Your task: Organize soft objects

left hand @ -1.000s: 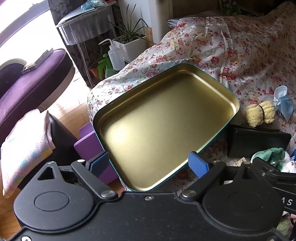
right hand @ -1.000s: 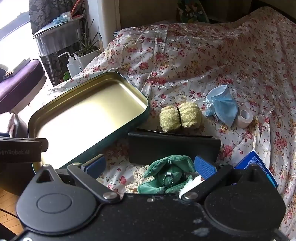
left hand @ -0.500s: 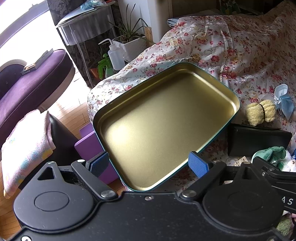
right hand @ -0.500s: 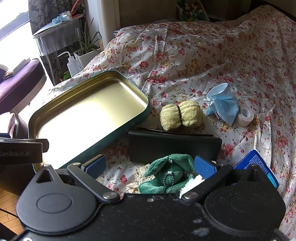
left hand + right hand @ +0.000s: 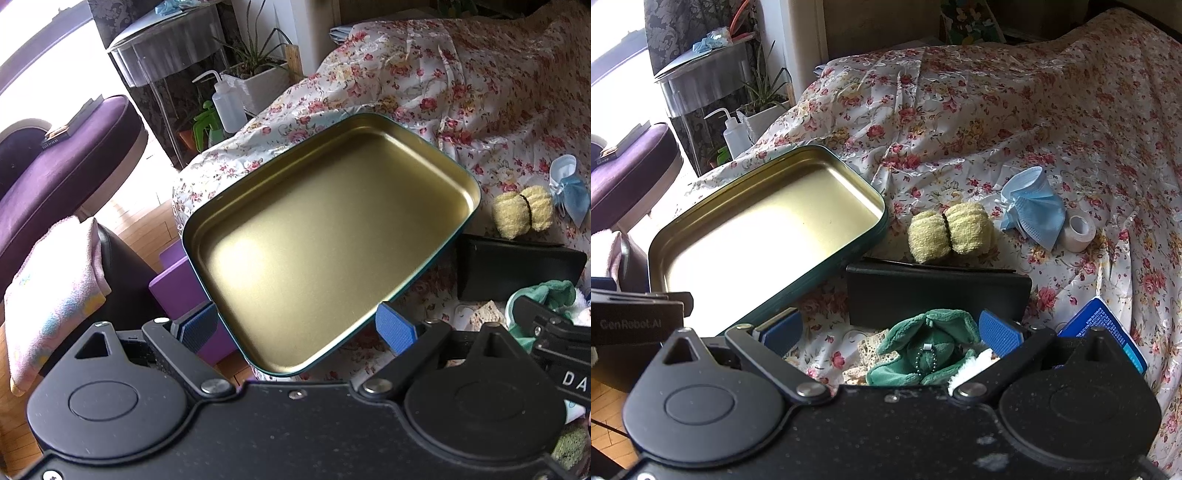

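Above green plush: right tool agape.

green plush toy lies crumpled on the floral cloth at 6 o'clock in the right wrist view, a bead chain on its middle, touching a beige lace piece at its 9 o'clock. yellow terry roll, cinched at the middle by a dark band, lies on its side near frame centre. pale blue face mask, crumpled, at its 3 o'clock; the gold-lined tin tray, open side up and empty, at its 9 o'clock.
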The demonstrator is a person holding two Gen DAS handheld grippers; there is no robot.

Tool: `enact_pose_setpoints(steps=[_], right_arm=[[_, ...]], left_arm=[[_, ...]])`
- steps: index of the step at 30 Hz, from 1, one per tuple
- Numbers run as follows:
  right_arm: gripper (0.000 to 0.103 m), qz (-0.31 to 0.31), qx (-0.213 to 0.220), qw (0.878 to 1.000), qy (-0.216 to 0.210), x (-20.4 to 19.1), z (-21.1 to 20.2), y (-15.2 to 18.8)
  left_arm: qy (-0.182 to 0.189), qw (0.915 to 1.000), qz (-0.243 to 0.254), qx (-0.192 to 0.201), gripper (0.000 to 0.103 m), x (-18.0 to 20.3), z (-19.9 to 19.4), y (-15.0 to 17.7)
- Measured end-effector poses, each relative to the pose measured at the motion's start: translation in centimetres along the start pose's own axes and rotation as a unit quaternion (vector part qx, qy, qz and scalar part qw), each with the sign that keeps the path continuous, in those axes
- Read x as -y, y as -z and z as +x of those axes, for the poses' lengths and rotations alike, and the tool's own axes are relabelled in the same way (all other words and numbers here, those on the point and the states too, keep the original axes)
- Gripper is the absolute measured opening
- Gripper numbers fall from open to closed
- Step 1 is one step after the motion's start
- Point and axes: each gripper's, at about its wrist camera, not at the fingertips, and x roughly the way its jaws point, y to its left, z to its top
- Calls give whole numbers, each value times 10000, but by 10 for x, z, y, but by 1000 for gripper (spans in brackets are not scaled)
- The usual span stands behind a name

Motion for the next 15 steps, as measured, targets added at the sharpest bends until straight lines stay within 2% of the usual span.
enact_pose_setpoints(steps=[15], right_arm=[[102,27,-32,10000,-4,0,0,1]], left_arm=[[-13,10000,65,-20,90,3,1,4]])
